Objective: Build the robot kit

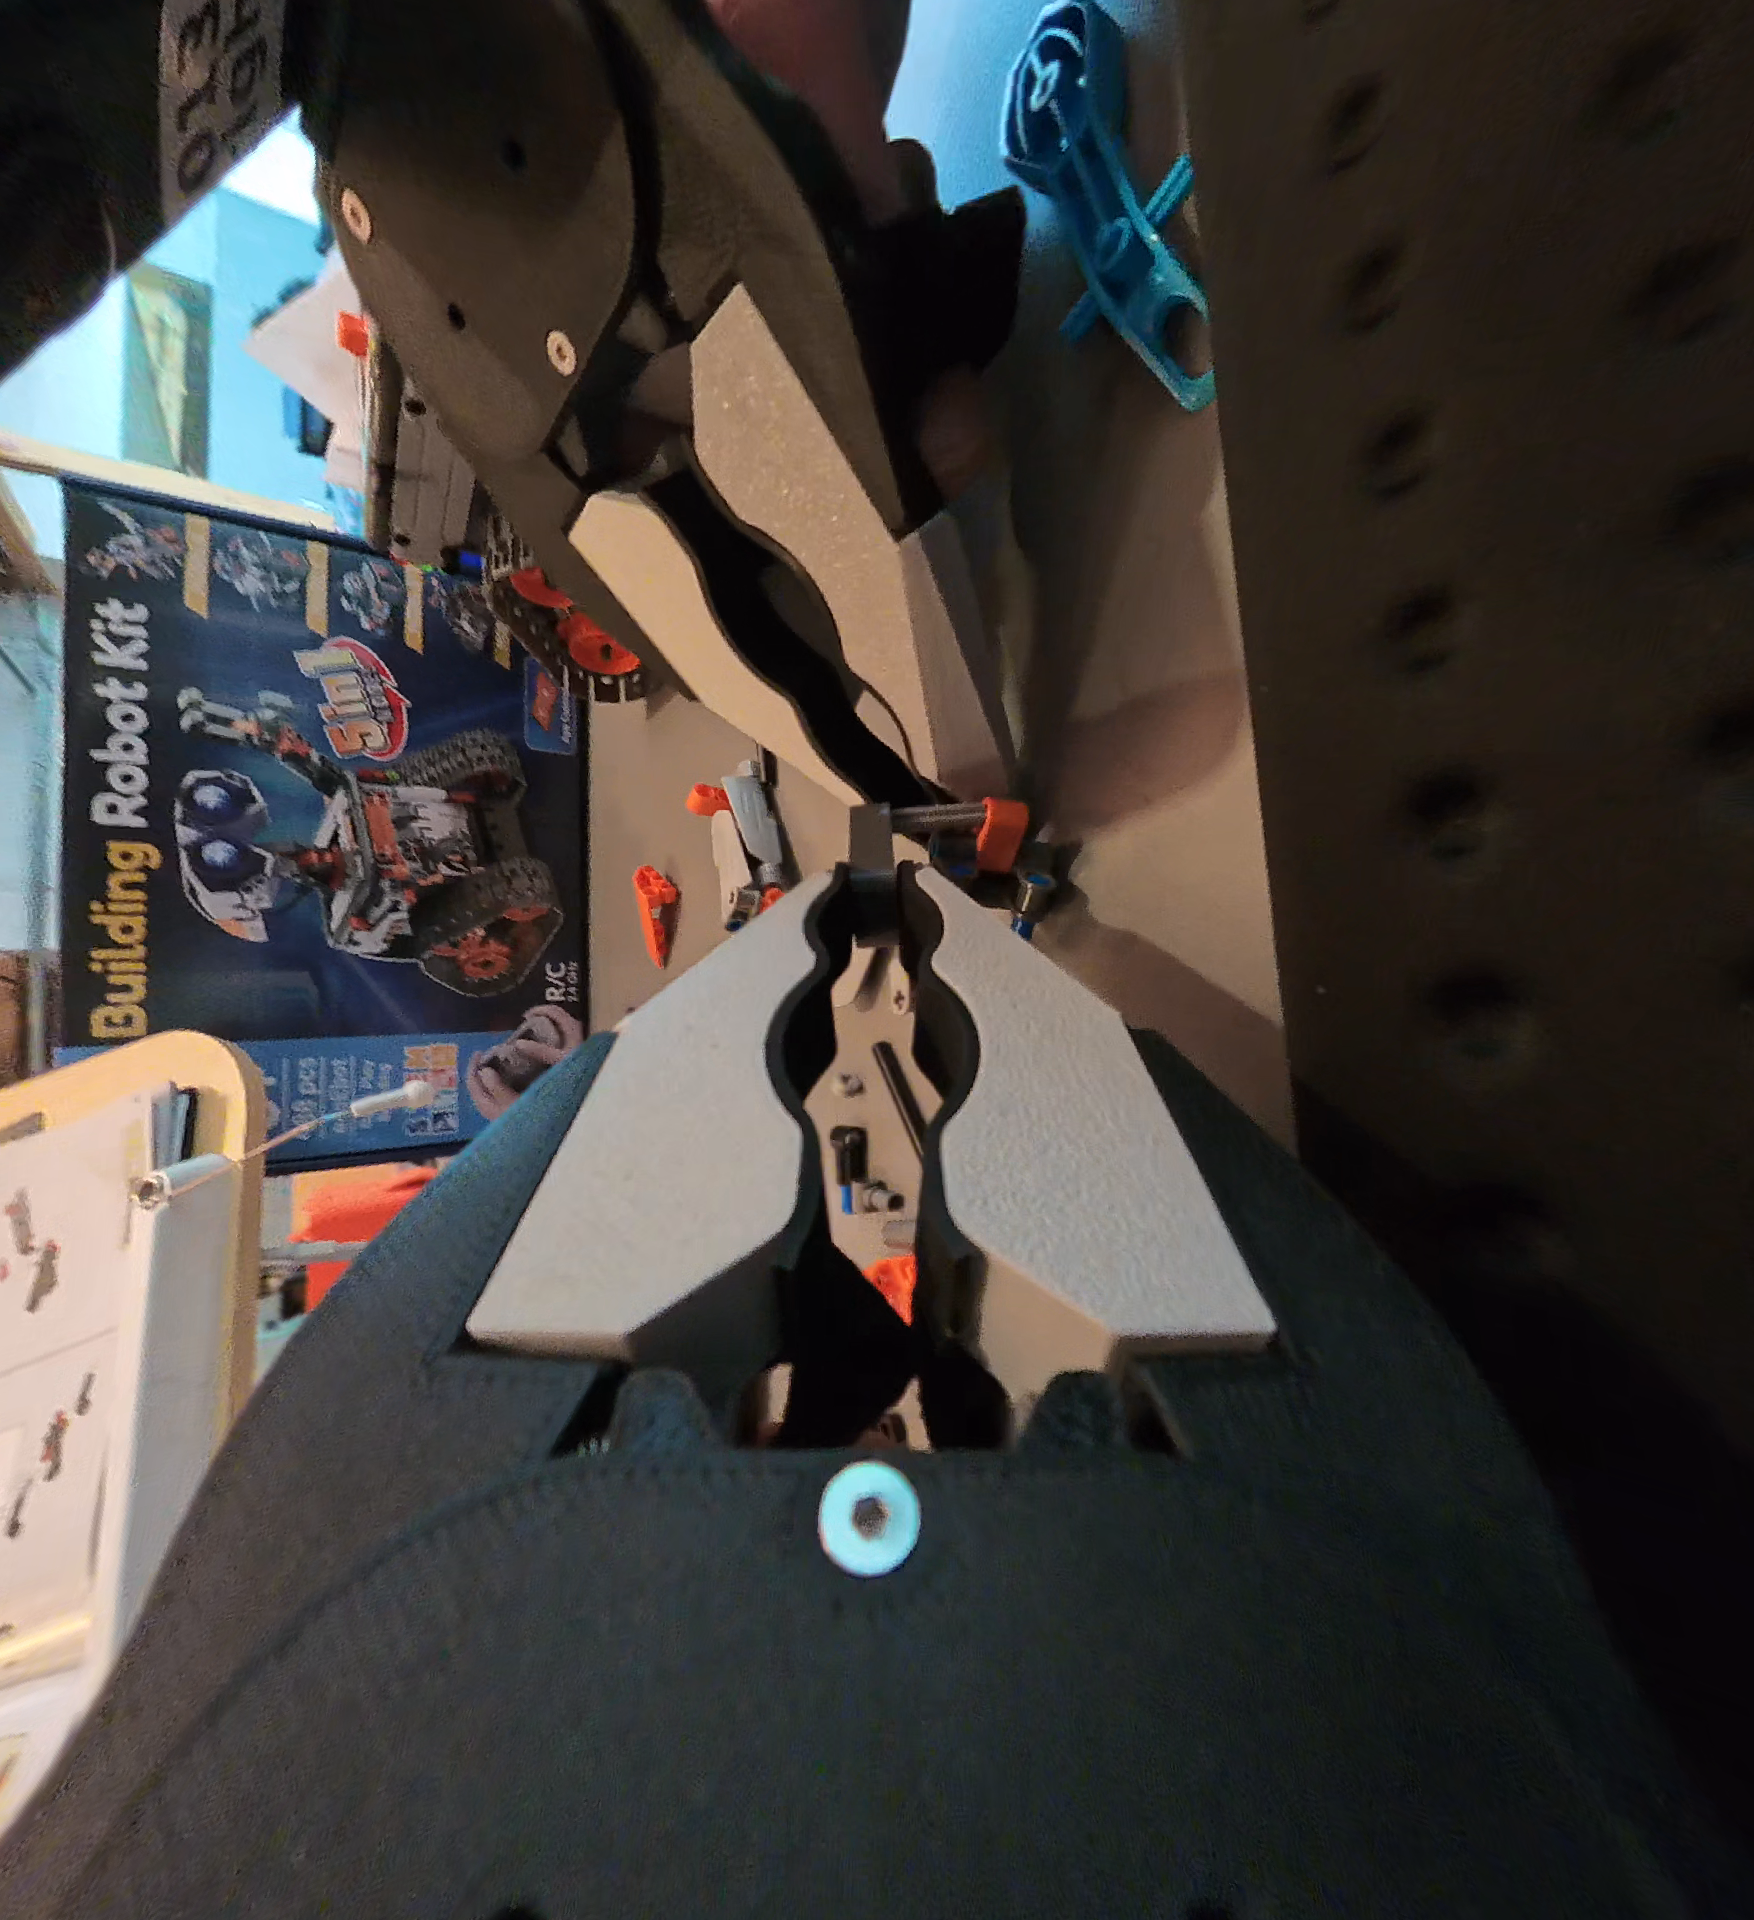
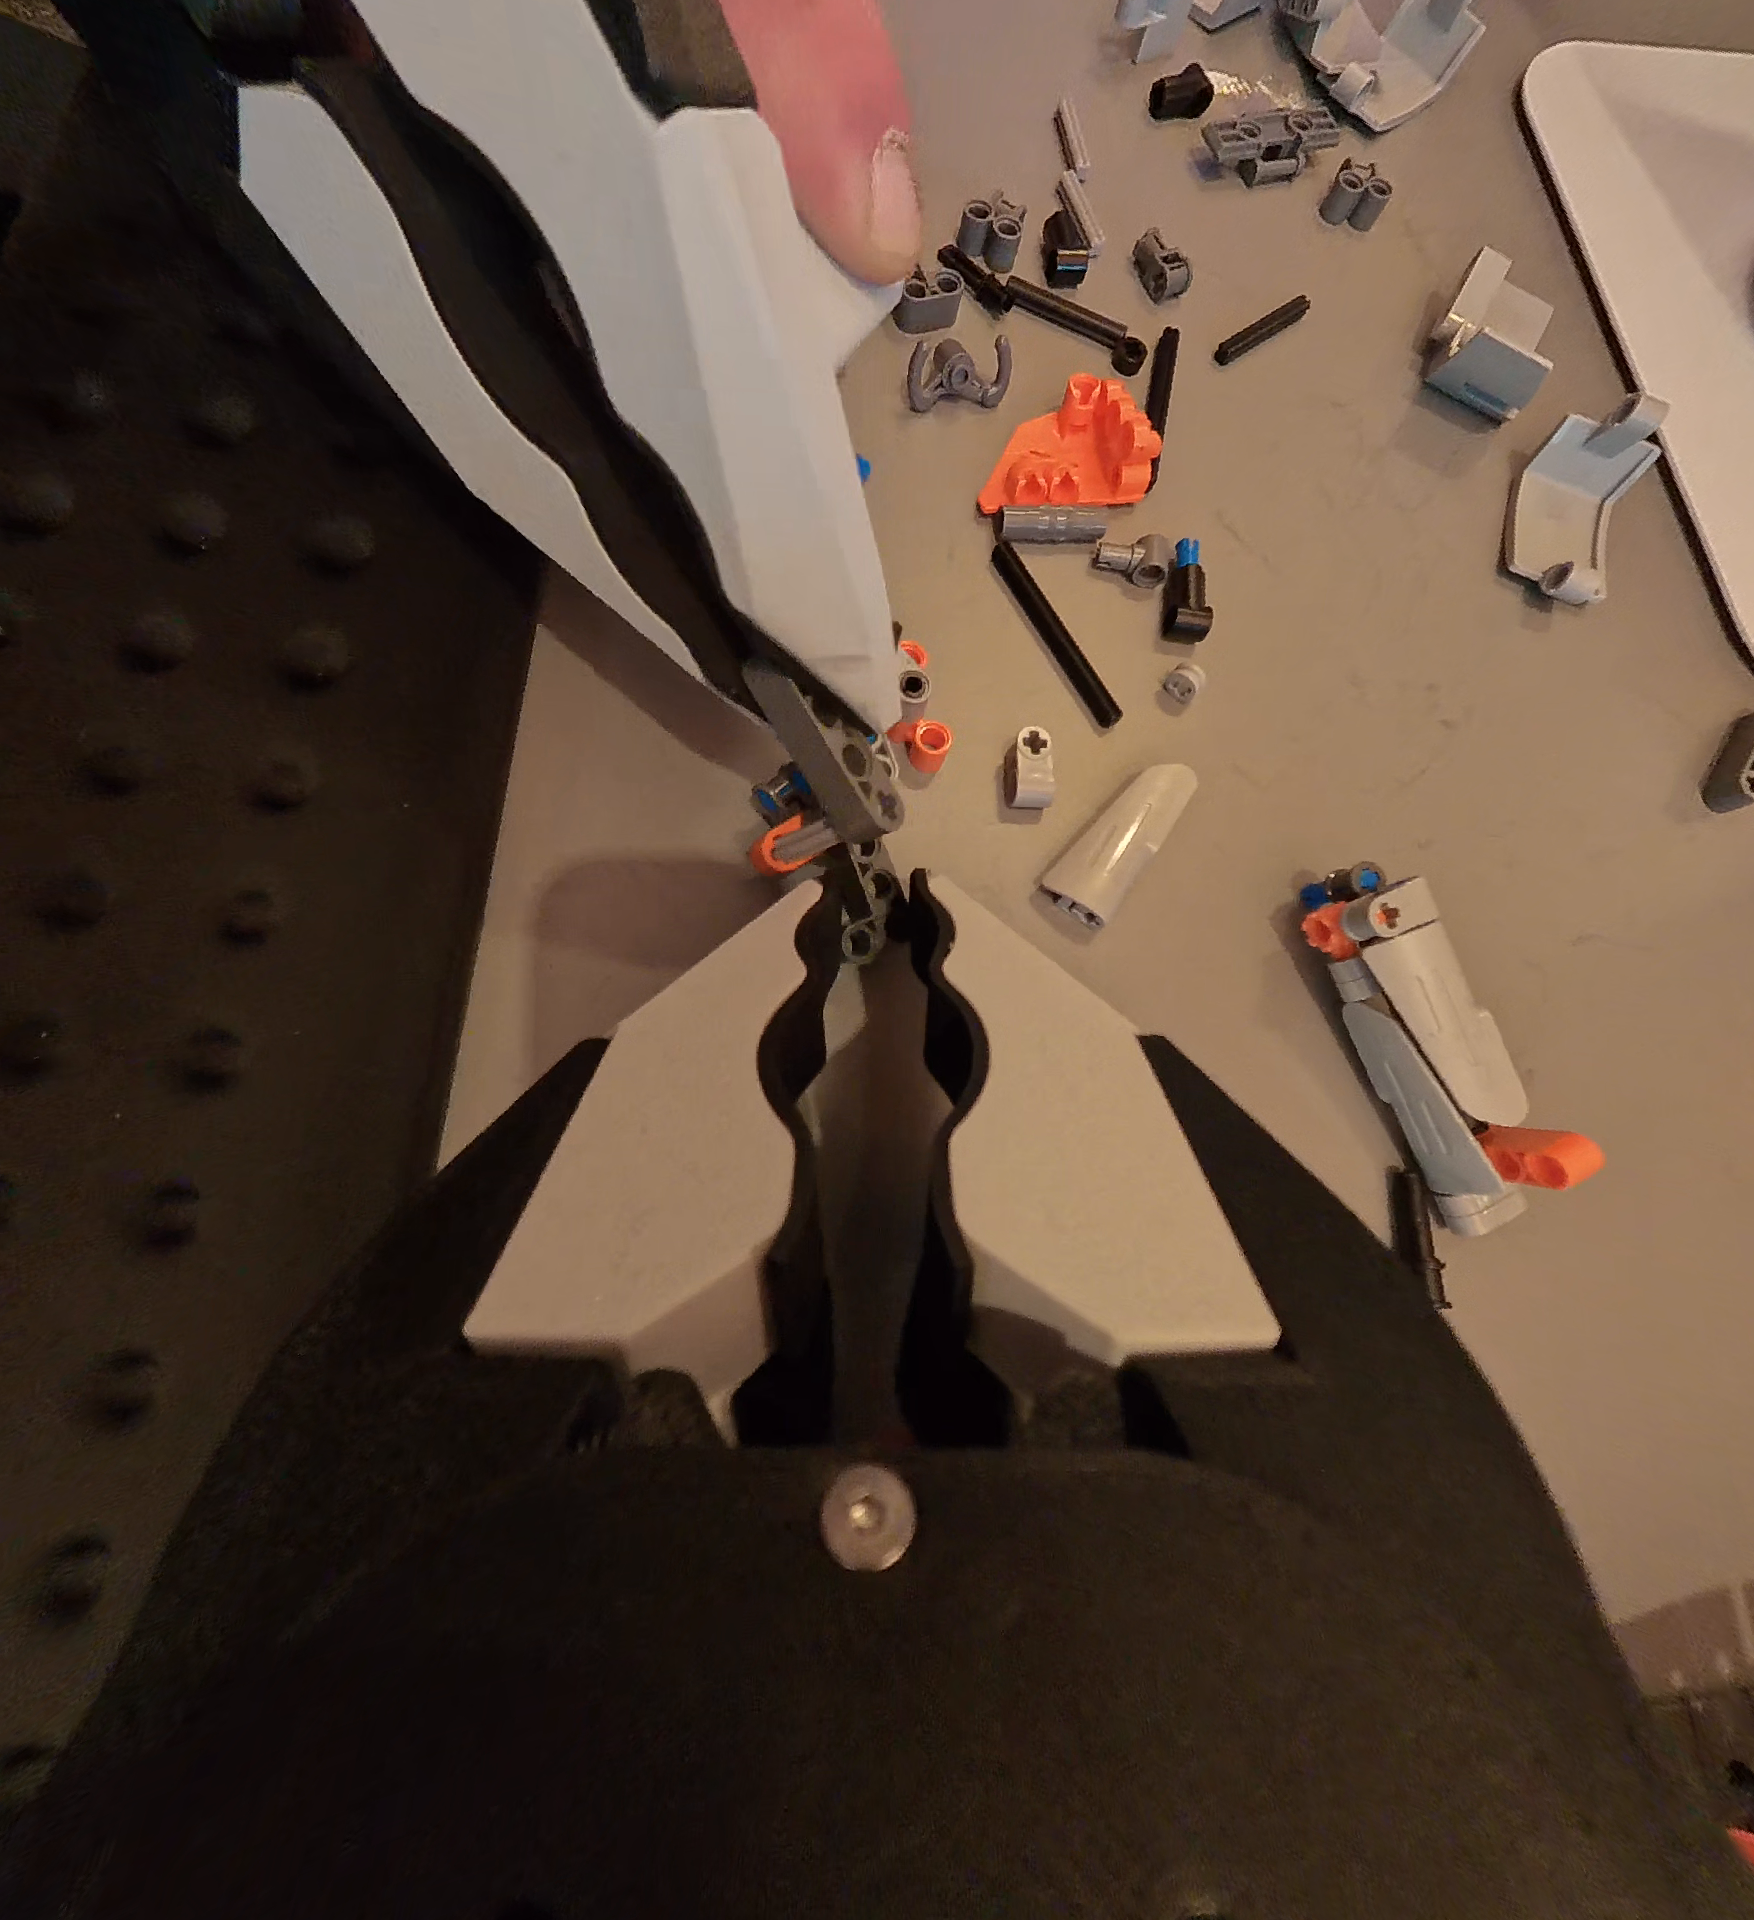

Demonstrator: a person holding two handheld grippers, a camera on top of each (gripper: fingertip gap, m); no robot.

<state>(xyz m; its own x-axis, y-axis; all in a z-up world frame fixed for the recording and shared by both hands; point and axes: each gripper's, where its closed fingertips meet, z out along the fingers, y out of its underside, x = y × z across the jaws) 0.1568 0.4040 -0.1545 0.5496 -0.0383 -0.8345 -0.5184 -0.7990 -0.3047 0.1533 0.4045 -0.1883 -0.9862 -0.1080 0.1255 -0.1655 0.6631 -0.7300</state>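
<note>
Left wrist view: left gripper (image 1: 875,894) clenches one end of a small grey beam assembly (image 1: 940,831) with an orange connector, above the grey table (image 1: 1143,997); the right gripper (image 1: 940,805) meets it from above.

Right wrist view: right gripper (image 2: 878,914) grasps the assembly's (image 2: 847,800) studded grey beam. Loose building pieces (image 2: 1070,447) lie scattered on the table (image 2: 1268,727).

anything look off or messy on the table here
Nothing damaged. Small grey, black and orange building-toy pieces lie scattered loose over the grey tabletop. Both grippers pinch one small grey beam assembly between them.
</note>
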